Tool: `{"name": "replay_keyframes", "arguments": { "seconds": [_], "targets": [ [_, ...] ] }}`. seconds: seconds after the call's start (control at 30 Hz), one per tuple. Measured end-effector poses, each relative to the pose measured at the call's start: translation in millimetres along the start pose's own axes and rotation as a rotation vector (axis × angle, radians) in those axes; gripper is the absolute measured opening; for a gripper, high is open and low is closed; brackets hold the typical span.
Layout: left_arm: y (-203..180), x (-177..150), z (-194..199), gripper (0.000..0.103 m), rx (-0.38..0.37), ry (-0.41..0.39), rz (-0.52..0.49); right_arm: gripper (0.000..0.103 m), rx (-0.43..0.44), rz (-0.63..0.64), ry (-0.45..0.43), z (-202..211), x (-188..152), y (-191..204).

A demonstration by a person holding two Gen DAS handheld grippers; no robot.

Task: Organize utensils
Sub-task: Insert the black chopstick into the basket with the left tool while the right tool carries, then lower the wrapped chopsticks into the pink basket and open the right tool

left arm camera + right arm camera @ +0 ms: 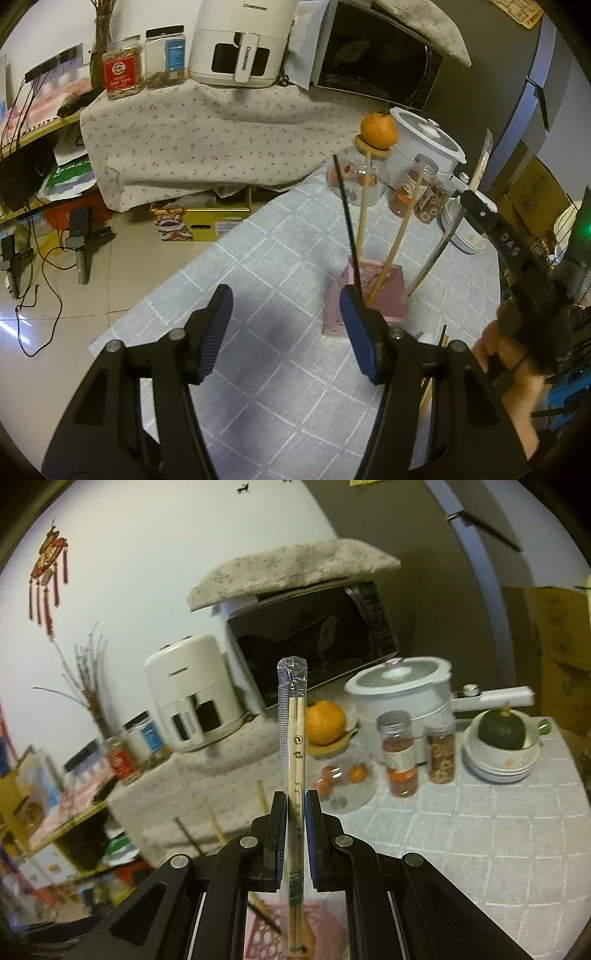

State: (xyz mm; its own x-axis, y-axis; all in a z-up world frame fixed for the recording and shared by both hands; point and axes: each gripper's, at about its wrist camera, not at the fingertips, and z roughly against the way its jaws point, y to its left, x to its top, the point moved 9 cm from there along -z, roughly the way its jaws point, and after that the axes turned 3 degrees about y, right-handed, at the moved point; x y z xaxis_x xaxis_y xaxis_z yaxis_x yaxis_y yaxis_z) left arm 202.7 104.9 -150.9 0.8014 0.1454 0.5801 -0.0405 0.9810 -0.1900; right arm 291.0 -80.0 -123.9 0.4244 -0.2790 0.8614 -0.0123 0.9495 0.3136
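A pink utensil holder [384, 295] stands on the grey checked tablecloth [266, 266] with a black chopstick [347, 221] and wooden chopsticks [399, 236] upright in it. My left gripper [286, 328] is open and empty just left of the holder. My right gripper [295, 812] is shut on a plastic-wrapped pair of bamboo chopsticks [296, 738], held upright above the pink holder [325, 938]. In the left wrist view the wrapped pair [436, 258] slants beside the holder under the right gripper's arm [506, 236].
At the table's back stand a glass jar topped by an orange [378, 129], two spice jars [417, 192], a white pot [424, 147] and stacked bowls with a green squash [502, 731]. An air fryer [243, 40] and microwave [373, 55] sit on a side cabinet.
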Motion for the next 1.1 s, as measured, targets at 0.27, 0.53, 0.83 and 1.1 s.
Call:
{"name": "replay_keyframes", "arguments": {
  "seconds": [0.27, 0.53, 0.83, 1.1],
  "targets": [
    [7.4, -3.1, -3.3, 0.061, -0.017, 0.020, 0.030, 0.013, -0.099, -0.013, -0.016, -13.4, -32.6, -2.7],
    [4.5, -5.2, -4.4, 0.065, -0.015, 0.027, 0.025, 0.055, -0.082, 0.050, 0.012, -0.2, -49.1, 10.2],
    [-0.3, -9.9, -1.8, 0.081, 0.011, 0.031, 0.016, 0.088, -0.079, 0.074, 0.043, 44.5, -10.5, -10.9],
    [-20.7, -29.8, -10.5, 0.081, -0.014, 0.103, -0.013, 0.099, -0.140, 0.100, 0.245, 65.2, -6.3, -59.2]
  ]
}}
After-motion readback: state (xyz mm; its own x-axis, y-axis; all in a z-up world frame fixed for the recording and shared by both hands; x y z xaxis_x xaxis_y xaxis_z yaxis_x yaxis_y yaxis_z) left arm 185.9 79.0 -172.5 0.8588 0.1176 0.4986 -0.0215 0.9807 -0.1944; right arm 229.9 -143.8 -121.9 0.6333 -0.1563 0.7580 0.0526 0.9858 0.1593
